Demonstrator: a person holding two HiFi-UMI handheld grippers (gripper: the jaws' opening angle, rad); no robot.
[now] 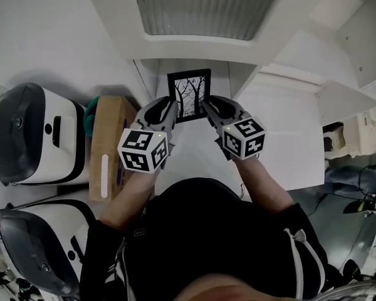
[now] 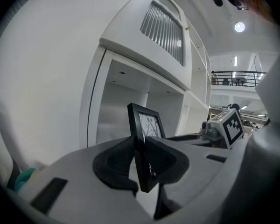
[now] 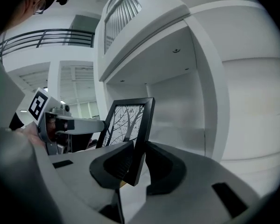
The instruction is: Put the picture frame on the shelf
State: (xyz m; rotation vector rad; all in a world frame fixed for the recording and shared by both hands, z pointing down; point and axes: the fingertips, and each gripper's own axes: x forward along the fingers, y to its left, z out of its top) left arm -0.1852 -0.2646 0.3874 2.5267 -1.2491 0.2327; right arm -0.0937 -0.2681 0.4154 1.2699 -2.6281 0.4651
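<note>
Head view | picture frame (image 1: 189, 95) | black border | bare-tree print | upright

Reaches forward with both forearms, the left forearm (image 1: 126, 196) and the right forearm (image 1: 263, 179) side by side and converging slightly. Holds 2 grippers level with each other, each marker cube turned up toward the head. Clamps the left gripper (image 1: 168, 110) on the left edge of the picture frame (image 1: 189, 95), dark pads (image 2: 113, 164) pressed against its front and back. Clamps the right gripper (image 1: 212, 108) on the right edge likewise, pads (image 3: 113, 164) tight on both faces. Points both grippers ahead, jaws narrowed to the thin edge, 1 gripper facing the other across the frame.
</note>
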